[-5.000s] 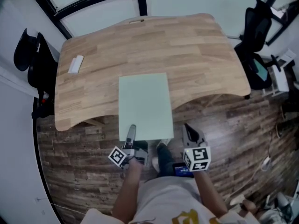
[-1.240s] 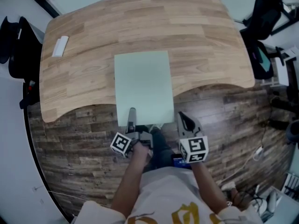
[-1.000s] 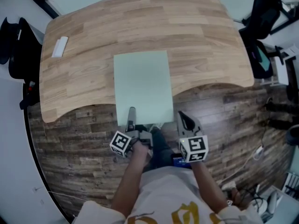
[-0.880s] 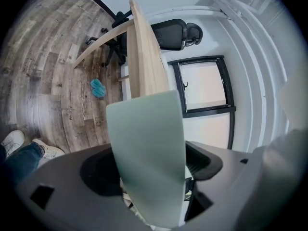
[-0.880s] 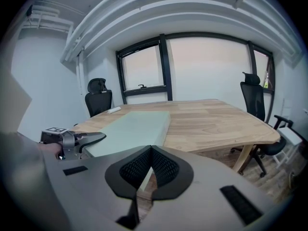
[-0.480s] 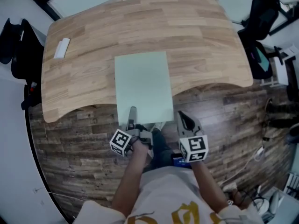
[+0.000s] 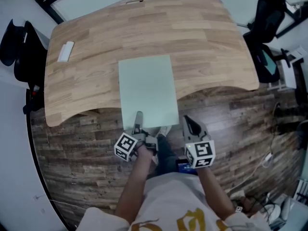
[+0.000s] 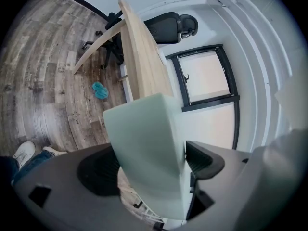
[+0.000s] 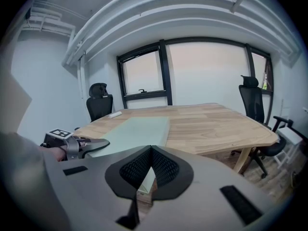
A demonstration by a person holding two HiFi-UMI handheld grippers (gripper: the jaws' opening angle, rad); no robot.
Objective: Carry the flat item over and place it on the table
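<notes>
**Left gripper** (image 7: 138, 119): jaws opening around the near edge of the pale green board (image 7: 148, 88), pads seemingly just off it.
**Right gripper** (image 7: 188, 123): closed, empty, just to its right.
**Board:** lies ahead on the table (image 7: 202, 47), near end overhanging the table edge.
**Hazard (judged):** the released overhang may tip or slide floorward, and a withdrawing jaw could drag it.
**Surface:** smooth wood.
**Room:** white block (image 7: 66, 52) far ahead-left, office chair (image 7: 267, 42) to the right, plank floor (image 7: 82, 143) beneath.

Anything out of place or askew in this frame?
The green board lies straight on the table, but its near end overhangs the edge, between the opening jaws of the left gripper. Nothing else stands out.
</notes>
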